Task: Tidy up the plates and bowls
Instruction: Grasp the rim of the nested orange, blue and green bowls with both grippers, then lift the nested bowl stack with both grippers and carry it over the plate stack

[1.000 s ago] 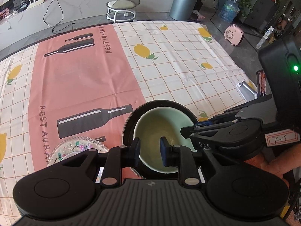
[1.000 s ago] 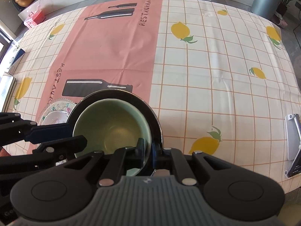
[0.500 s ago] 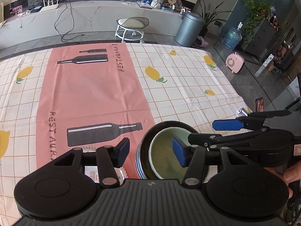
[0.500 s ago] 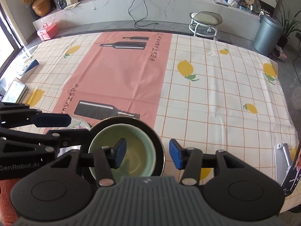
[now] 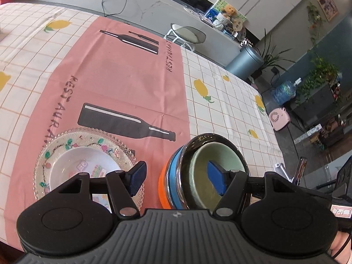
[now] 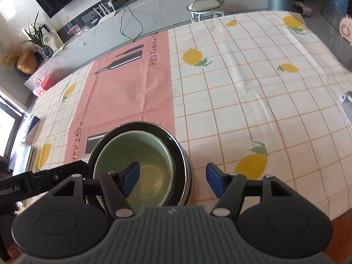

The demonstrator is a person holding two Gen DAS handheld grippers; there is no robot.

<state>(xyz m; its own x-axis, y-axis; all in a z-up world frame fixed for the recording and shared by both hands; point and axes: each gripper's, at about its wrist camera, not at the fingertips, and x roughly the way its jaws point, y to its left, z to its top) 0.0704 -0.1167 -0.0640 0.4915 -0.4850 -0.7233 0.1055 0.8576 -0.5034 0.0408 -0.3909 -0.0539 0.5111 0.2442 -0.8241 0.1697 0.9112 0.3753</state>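
Observation:
A pale green bowl (image 5: 211, 165) sits nested in a dark shiny bowl (image 5: 204, 138), on top of a blue bowl (image 5: 173, 176) and an orange one (image 5: 162, 187), near the table's front edge. To its left a small white plate (image 5: 72, 165) lies on a clear glass plate (image 5: 92, 138). My left gripper (image 5: 177, 176) is open and empty above the stack's left side. My right gripper (image 6: 172, 179) is open and empty above the green bowl (image 6: 140, 154) and the dark bowl's (image 6: 176, 143) right rim.
The table carries a lemon-check cloth (image 6: 253, 77) with a pink runner (image 5: 123, 77). A metal object (image 6: 345, 105) lies at the table's right edge. A stool (image 5: 188, 35) and a grey bin (image 5: 244, 61) stand beyond the far edge.
Both grippers opened, let go of the bowl rims and drew back upward. The bowl stack stays on the table. The left view has swung so the plates show.

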